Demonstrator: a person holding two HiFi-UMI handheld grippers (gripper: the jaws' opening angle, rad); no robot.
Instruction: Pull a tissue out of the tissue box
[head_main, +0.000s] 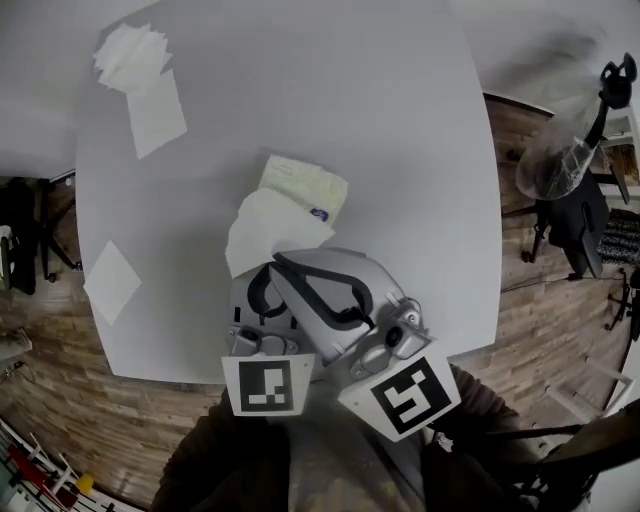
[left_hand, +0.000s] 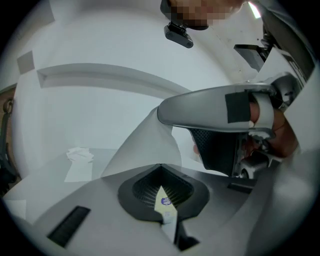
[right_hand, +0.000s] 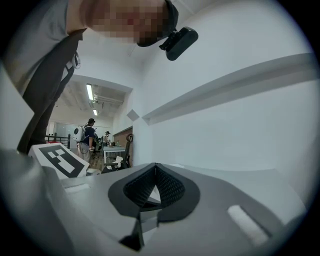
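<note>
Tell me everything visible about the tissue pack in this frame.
The tissue pack is a soft, pale cream wrapper with a small round blue mark toward its near end. It lies flat near the middle of the white table. A white tissue comes out of it, covering its near-left part. A sliver with the blue mark shows through the left gripper's jaws; contact is unclear.

Right gripper (right_hand: 156, 167) tight on tissue (right_hand: 153, 194)
</note>
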